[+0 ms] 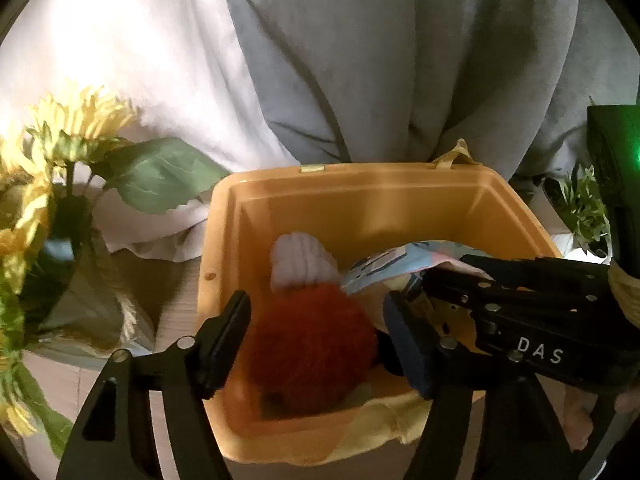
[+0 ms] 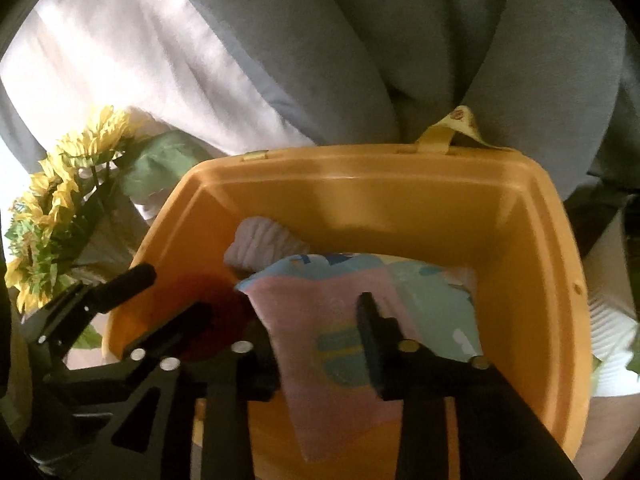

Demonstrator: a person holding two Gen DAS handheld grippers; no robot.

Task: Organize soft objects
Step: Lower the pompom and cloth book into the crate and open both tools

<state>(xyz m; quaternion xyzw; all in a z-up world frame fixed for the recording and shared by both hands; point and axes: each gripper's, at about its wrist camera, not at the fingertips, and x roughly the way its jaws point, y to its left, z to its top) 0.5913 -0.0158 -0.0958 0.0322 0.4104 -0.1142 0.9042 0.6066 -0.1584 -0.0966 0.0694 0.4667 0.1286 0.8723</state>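
Note:
An orange plastic bin [image 1: 400, 188] [image 2: 360, 192] stands in front of me. Inside lie a fluffy red ball [image 1: 312, 352] [image 2: 208, 300], a white knitted item [image 1: 300, 260] [image 2: 264, 240] and a pink and light-blue printed cloth [image 1: 392, 264] [image 2: 328, 320]. My left gripper [image 1: 320, 328] is open, its fingers either side of the red ball over the bin. My right gripper [image 2: 316, 336] hangs over the bin with the printed cloth between its fingers; the fingers stand apart. The right gripper also shows in the left wrist view [image 1: 520, 308].
Artificial sunflowers [image 1: 52, 184] [image 2: 60, 216] in a vase stand left of the bin. A yellow cloth [image 1: 384, 420] drapes over the bin's near rim. Grey and white fabric [image 1: 360, 60] hangs behind. A green plant [image 1: 584, 208] is at the right.

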